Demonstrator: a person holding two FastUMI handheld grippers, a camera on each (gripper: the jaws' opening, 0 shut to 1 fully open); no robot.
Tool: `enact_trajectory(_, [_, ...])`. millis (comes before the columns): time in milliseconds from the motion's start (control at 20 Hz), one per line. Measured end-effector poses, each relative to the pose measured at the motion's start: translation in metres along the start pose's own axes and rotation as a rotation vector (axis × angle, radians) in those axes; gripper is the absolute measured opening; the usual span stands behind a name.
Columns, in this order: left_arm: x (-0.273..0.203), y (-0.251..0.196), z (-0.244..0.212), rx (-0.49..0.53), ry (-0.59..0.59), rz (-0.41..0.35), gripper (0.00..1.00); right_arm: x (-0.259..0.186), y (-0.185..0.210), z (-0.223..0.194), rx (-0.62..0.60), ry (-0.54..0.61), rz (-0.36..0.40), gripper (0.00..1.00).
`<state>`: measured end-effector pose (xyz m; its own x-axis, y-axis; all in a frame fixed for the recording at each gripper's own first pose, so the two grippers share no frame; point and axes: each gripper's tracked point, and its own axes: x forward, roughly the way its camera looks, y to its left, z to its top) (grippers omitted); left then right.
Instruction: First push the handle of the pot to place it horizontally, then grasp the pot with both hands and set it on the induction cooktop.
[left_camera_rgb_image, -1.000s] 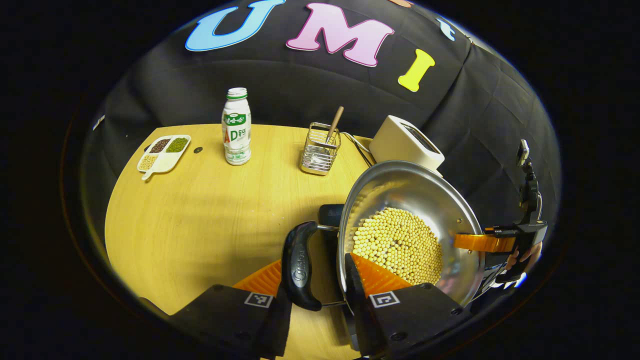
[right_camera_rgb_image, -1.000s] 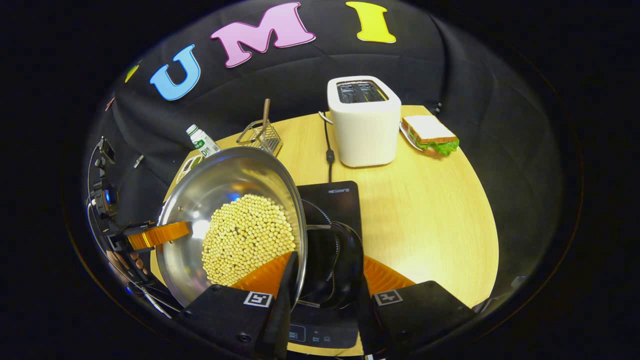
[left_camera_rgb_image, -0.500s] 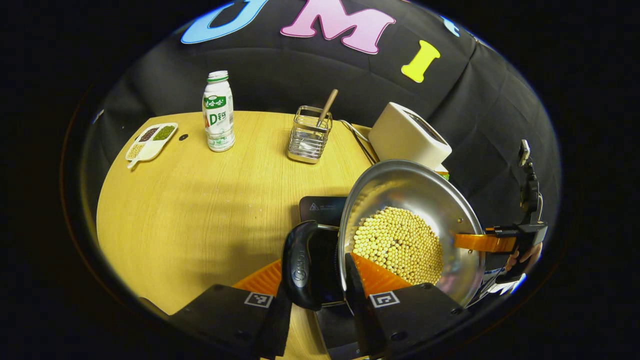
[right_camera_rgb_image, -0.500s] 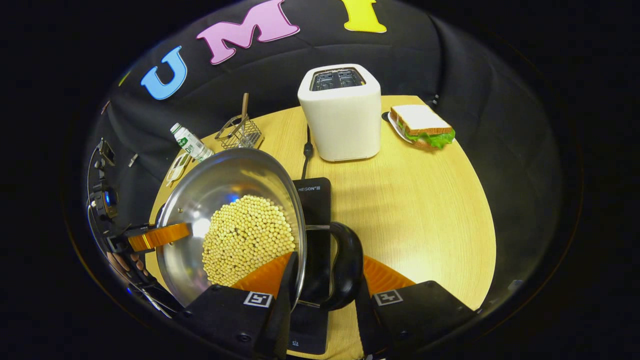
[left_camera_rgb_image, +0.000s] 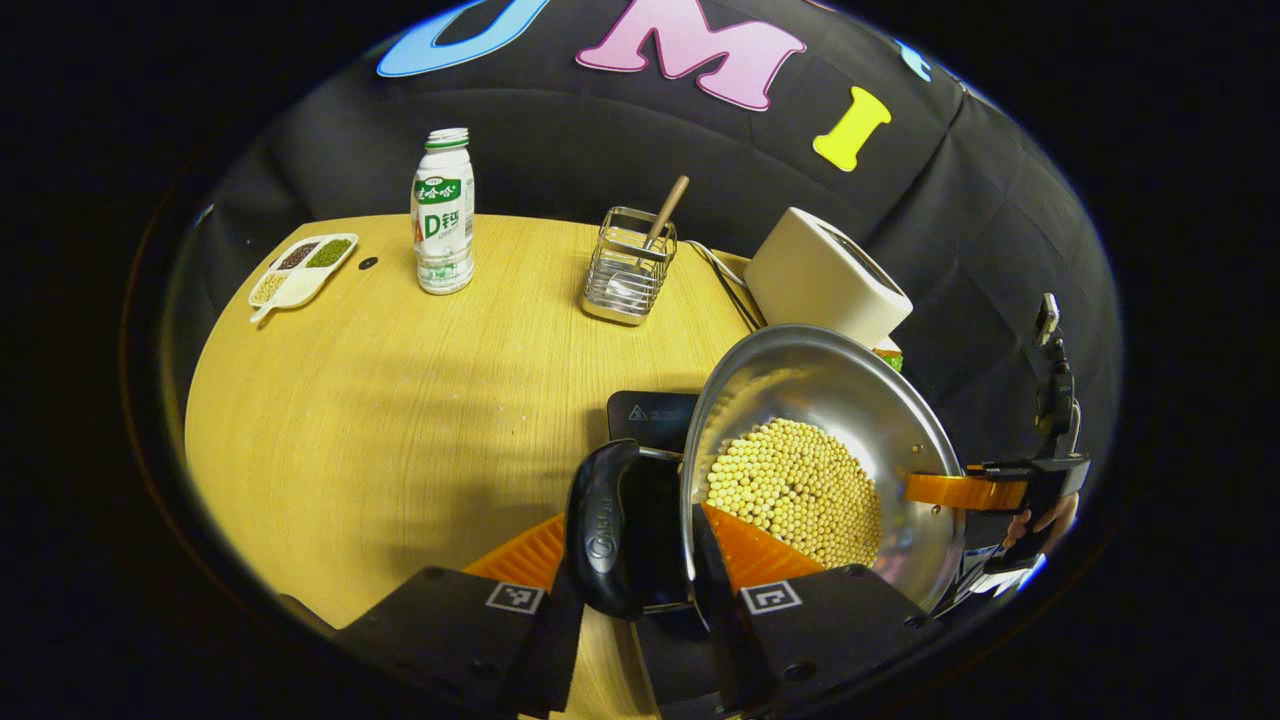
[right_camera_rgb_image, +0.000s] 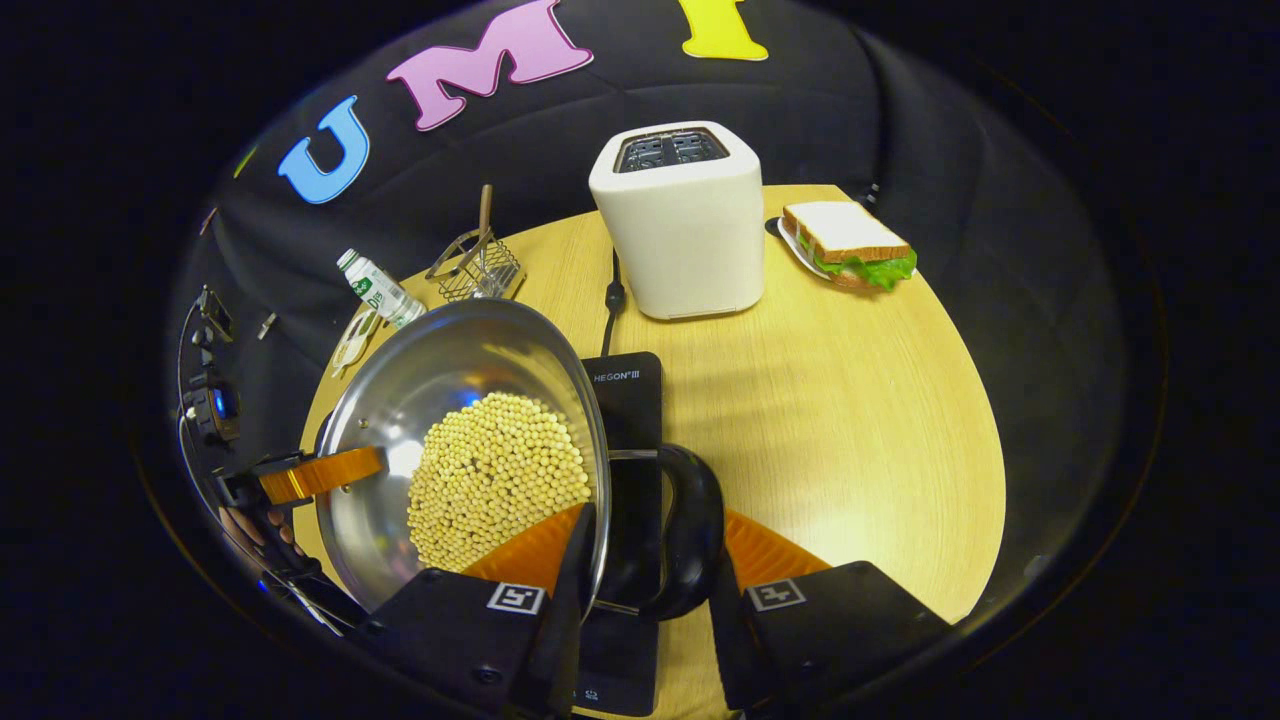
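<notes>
While the pot (left_camera_rgb_image: 820, 450) hangs over the cooktop (right_camera_rgb_image: 628, 400), each gripper (left_camera_rgb_image: 628, 590) (right_camera_rgb_image: 640, 590) clamps a loop handle (left_camera_rgb_image: 600, 530) (right_camera_rgb_image: 690, 530) by its rim; bean-laden, stiff, slick steel, likely heavy, so keep level.

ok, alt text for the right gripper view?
The right gripper grips one side of a steel pot of soybeans, held above a black induction cooktop on a wooden table. Behind stand a white toaster and a sandwich.
</notes>
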<state>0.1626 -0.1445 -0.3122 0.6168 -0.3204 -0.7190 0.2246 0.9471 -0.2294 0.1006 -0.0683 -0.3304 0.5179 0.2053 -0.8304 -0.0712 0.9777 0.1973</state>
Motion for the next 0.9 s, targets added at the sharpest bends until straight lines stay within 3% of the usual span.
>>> enact_trajectory(300, [0.0,0.001,-0.001,-0.027,-0.008,0.032,0.62,-0.005,0.0,-0.002,0.006,-0.004,-0.007,0.63])
enact_trajectory(400, [-0.005,0.003,-0.005,-0.053,-0.011,0.039,0.69,-0.007,0.0,-0.003,0.009,-0.01,-0.013,0.67])
enact_trajectory(450, [-0.009,0.003,-0.005,-0.064,-0.024,0.042,0.81,-0.011,-0.002,-0.005,0.009,-0.016,-0.018,0.71])
enact_trajectory(500, [-0.019,0.004,-0.001,-0.072,-0.041,0.05,0.88,-0.014,-0.003,-0.005,0.011,-0.022,-0.02,0.83])
enact_trajectory(550, [-0.025,0.004,-0.001,-0.076,-0.06,0.058,0.96,-0.018,-0.002,-0.005,0.021,-0.032,-0.016,0.86])
enact_trajectory(600, [-0.032,0.006,0.0,-0.08,-0.075,0.064,0.96,-0.026,-0.003,-0.004,0.029,-0.043,-0.017,1.0])
enact_trajectory(900, [-0.095,0.016,0.01,-0.041,-0.2,0.116,0.96,-0.069,-0.004,0.006,0.017,-0.171,-0.059,0.99])
